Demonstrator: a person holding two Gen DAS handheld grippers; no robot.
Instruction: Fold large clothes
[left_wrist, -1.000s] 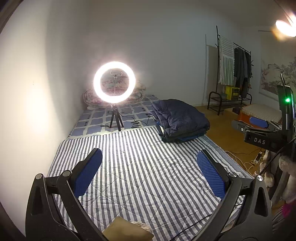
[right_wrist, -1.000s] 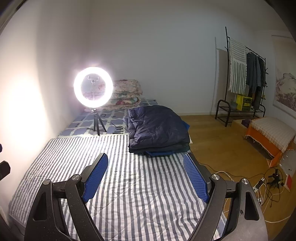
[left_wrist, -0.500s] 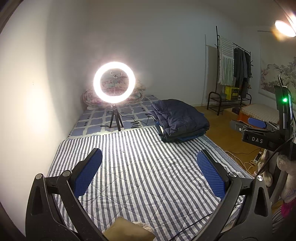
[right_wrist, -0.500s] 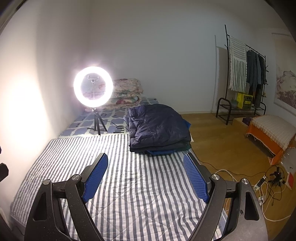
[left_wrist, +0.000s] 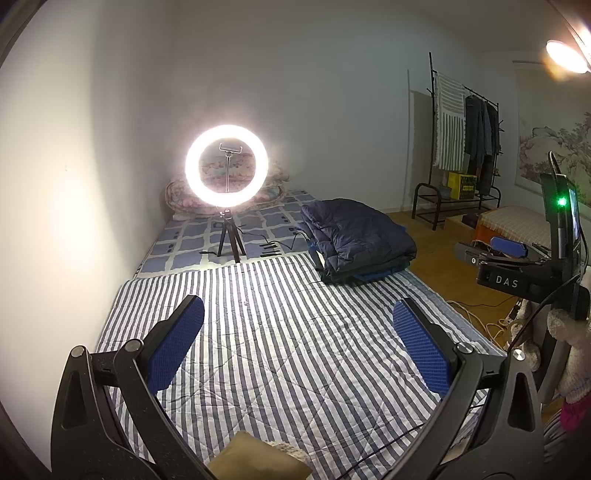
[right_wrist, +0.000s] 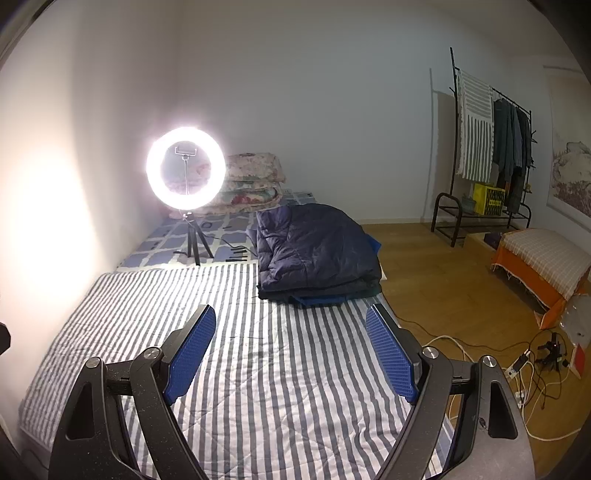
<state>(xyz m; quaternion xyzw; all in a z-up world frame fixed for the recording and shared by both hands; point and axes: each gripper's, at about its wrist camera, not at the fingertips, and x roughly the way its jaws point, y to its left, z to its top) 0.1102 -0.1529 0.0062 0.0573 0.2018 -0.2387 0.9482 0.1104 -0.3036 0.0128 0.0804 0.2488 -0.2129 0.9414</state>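
1. Since a second ago, little has moved: the right gripper (left_wrist: 506, 247), seen from the left wrist view, has drifted slightly lower and leftward; the coats look a touch nearer in the right view.
2. Left gripper (left_wrist: 299, 325): jaws spread wide, holding nothing, above the striped quilt (left_wrist: 280, 332).
3. Right gripper (right_wrist: 291, 332): also spread and empty.
4. Folded coats (right_wrist: 317, 251) lie stacked at the quilt's far right edge, beside the ring light (right_wrist: 185, 168), well apart from both grippers.

Dim room; ring light (left_wrist: 226, 169) blown out, glaring on the left wall. Ceiling lamp (left_wrist: 565, 56) flares. Fisheye-bent edges, dark corners
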